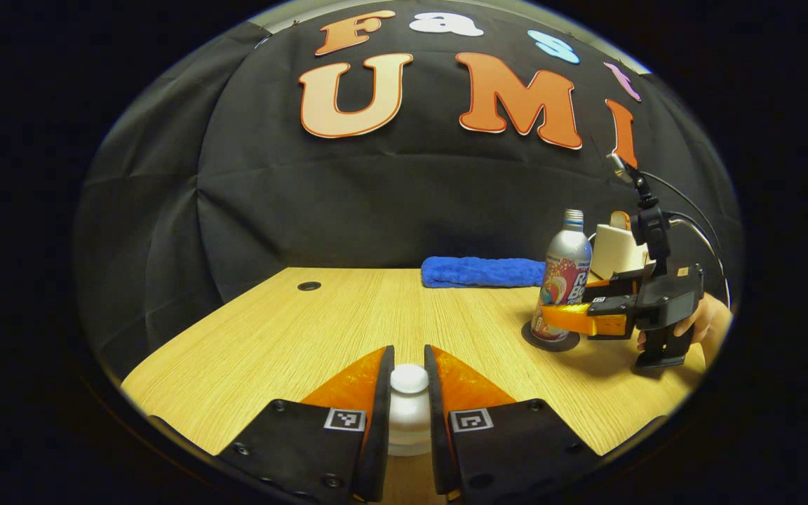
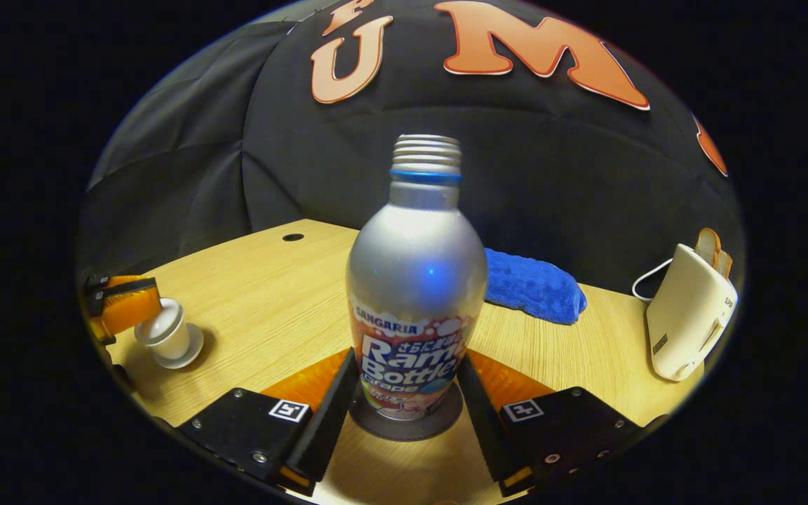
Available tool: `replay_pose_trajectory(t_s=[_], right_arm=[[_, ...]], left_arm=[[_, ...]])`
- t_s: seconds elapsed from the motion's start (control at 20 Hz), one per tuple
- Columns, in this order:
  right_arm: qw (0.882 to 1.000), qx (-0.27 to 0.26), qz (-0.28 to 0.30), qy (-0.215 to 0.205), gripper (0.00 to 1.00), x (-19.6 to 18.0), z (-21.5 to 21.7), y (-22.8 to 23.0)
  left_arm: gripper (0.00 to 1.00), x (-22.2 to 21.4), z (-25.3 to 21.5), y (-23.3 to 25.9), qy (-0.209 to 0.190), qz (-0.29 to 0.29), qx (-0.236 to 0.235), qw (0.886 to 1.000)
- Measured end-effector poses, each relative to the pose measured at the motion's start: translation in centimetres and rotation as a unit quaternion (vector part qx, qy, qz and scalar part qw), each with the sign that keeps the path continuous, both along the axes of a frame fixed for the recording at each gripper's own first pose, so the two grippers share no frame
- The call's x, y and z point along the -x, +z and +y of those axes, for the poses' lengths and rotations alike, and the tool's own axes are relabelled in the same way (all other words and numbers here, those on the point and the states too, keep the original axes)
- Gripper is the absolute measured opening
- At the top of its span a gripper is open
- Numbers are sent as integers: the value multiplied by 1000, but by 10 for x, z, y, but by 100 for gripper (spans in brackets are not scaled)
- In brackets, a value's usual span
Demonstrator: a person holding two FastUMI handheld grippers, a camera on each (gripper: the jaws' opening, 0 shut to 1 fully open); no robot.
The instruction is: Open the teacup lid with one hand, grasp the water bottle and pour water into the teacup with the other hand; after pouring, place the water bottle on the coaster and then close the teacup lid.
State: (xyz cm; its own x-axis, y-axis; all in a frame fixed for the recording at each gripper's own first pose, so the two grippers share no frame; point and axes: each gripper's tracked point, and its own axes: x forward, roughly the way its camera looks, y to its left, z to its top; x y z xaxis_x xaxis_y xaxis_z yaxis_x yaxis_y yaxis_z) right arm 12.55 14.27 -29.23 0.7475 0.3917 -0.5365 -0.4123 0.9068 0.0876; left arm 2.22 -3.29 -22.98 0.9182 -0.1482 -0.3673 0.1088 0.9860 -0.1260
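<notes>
The left hand-held gripper was closed on the lid, its cup low on the worktop. Farther off, the right hand-held gripper flanked the bottle on its coaster — fingers just apart from it. Judged: pouring was done; next, back the right away and seat the lid.

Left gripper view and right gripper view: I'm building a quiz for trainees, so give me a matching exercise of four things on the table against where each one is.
Things:
1. water bottle
2. teacup lid
3. blue towel
4. toaster

Places:
A. lying at the table's back edge, by the cloth wall
B. standing on the dark coaster
C. between the left tool's fingers
D. far right of the table, bread in its slot

Pairs: 1-B, 2-C, 3-A, 4-D
</notes>
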Motion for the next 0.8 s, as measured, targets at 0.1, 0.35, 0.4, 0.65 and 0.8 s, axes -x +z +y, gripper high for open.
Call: replay_pose_trajectory(t_s=[0.1,0.35,0.4,0.65,0.8], right_arm=[[1000,13,-16,2,90,4,-7,7],[999,12,-33,-13,98,24,-25,30],[999,11,-44,-21,98,26,-32,41],[989,24,-121,-86,98,45,-85,106],[977,35,-175,-115,97,60,-110,147]], left_arm=[[34,2,1,-1,3,-6,-2,1000],[34,5,2,-1,6,-4,-2,1000],[41,5,4,4,9,-8,-3,1000],[64,3,6,46,22,-54,-19,998],[84,0,-8,85,17,-92,-9,996]])
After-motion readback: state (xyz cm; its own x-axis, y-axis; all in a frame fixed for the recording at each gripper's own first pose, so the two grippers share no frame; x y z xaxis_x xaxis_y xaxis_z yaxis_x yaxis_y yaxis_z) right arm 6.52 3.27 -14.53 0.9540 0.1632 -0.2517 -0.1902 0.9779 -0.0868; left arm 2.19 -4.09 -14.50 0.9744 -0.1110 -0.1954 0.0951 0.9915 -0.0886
